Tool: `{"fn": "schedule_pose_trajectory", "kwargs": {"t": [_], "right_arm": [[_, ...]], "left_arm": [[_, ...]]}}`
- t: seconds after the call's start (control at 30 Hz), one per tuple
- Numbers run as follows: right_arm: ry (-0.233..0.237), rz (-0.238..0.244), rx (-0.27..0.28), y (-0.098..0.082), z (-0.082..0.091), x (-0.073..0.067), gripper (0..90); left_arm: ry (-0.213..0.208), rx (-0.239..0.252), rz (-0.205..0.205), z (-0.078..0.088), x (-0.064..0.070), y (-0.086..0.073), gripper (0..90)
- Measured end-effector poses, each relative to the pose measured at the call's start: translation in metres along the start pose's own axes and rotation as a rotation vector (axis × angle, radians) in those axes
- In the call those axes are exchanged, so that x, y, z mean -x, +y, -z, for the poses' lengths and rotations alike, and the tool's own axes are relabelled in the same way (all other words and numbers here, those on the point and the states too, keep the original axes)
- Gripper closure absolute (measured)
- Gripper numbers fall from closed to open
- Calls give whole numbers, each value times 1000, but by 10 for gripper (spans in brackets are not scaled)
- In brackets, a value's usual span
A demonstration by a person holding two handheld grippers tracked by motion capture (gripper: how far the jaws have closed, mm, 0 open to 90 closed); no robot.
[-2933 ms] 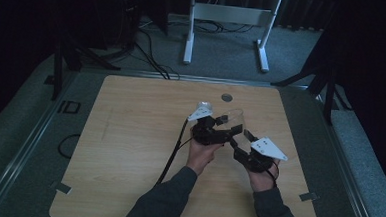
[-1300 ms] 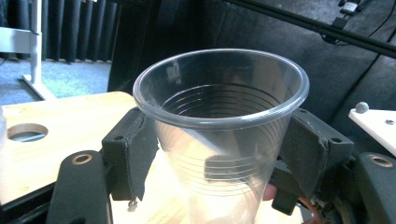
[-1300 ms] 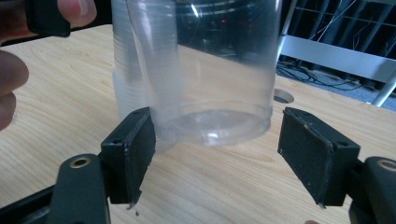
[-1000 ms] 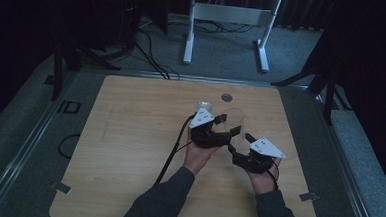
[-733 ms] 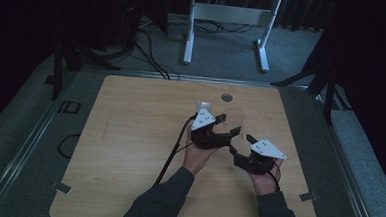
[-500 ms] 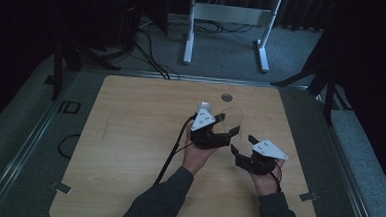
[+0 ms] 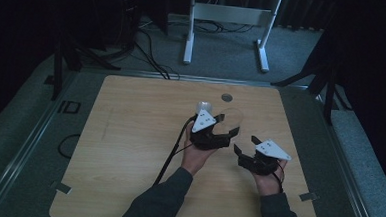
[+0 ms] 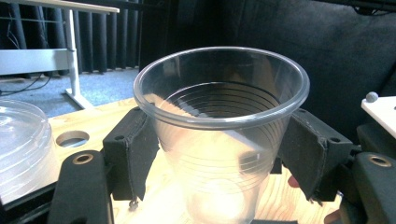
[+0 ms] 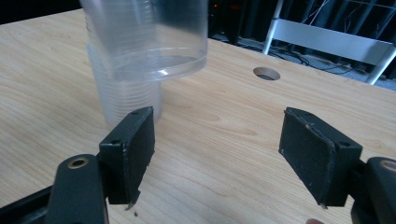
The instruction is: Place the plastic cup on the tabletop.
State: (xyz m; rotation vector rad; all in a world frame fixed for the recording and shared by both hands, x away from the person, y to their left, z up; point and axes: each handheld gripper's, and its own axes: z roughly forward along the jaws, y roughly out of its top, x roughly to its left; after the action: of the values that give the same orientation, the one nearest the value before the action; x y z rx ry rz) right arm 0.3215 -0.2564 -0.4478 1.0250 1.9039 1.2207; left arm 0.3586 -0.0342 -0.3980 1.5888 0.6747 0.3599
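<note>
While my left gripper [image 8: 219,154] clamps a clear cup [image 8: 222,135] by its sides, just under the rim, the cup stands upright between the two black pads, mouth up and empty. From the high view, that left gripper [image 7: 227,128] sits near the middle of the table [image 7: 128,150], with the cup [image 7: 229,121] faint against the wood. My right gripper [image 7: 244,148] is just beside it, toward my side of the table, with its jaws spread apart and nothing between them. Looking along my right gripper [image 9: 215,154], I see bare wood between the pads, and ahead to the left the held cup [image 9: 149,37] hangs above a stack [image 9: 126,93] of clear cups standing on the table; whether they touch I cannot tell. A round hole [image 9: 266,73] in the tabletop lies farther back. In the left gripper view the stack [image 8: 21,144] shows at the left edge, near the hole [image 8: 71,138]. A white frame [image 7: 228,25] stands on the floor beyond the table.
</note>
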Motion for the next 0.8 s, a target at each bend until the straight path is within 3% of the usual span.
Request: {"fn": "schedule_pose_trajectory", "kwargs": {"t": [0.8], "right_arm": [[-15,-26,-1,-1,1,7,266]], "left_arm": [[31,-26,-37,5,-1,-4,306]]}}
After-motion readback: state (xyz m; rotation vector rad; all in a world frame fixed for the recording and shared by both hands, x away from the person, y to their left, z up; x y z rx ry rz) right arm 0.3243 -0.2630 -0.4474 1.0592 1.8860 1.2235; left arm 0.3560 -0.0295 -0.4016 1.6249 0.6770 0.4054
